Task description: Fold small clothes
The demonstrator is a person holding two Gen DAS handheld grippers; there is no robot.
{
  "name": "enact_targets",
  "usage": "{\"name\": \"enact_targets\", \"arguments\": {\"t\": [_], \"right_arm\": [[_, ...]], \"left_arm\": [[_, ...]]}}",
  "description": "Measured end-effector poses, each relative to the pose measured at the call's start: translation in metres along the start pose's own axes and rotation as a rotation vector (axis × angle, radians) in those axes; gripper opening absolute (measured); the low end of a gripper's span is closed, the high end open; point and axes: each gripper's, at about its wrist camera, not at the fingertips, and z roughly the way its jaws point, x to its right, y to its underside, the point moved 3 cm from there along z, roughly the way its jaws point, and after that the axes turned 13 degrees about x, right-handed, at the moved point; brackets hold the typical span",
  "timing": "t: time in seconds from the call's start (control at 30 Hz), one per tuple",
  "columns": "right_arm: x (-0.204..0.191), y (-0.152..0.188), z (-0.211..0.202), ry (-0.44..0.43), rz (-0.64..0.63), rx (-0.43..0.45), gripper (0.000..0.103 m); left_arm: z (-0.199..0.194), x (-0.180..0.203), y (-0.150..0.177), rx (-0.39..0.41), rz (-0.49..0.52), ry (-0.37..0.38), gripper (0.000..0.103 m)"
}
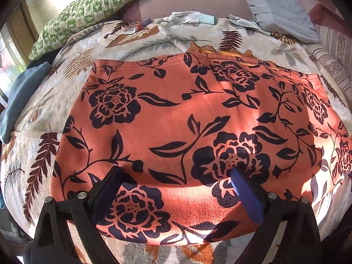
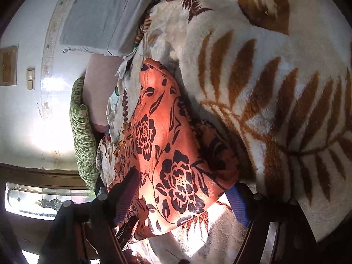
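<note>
The orange flowered cloth [image 1: 176, 118] lies folded flat on the leaf-pattern blanket [image 1: 33, 165]. The left gripper [image 1: 176, 176] hovers level over its near edge, jaws wide. The right gripper [image 2: 184, 189], rolled sideways, straddles its corner, also wide.

Left wrist view: close above orange floral garment [image 1: 176, 118], facing forward across bed toward green checked pillow [image 1: 88, 11]. Right wrist view: rolled sideways, low, close at garment [image 2: 167, 145] edge, facing along leaf-print blanket [image 2: 275, 88]. Shared: garment, blanket [image 1: 154, 37], pillow [image 2: 83, 140]
</note>
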Motion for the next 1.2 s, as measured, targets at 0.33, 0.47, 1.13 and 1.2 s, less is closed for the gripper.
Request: {"name": "enact_targets", "arguments": {"t": [0.33, 0.47, 1.13, 1.2], "right_arm": [[0.003, -0.001, 0.006, 0.020, 0.001, -0.004, 0.080], [0.000, -0.003, 0.002, 0.007, -0.017, -0.009, 0.079], [-0.112, 0.021, -0.009, 0.113, -0.493, 0.042, 0.012], [-0.157, 0.038, -0.012, 0.053, -0.579, 0.057, 0.012]], "left_arm": [[-0.004, -0.002, -0.001, 0.002, -0.012, 0.007, 0.099], [-0.014, -0.002, -0.009, 0.058, -0.024, 0.017, 0.099], [-0.086, -0.100, -0.016, 0.207, -0.225, -0.037, 0.099], [-0.108, -0.137, -0.015, 0.258, -0.299, -0.076, 0.099]]}}
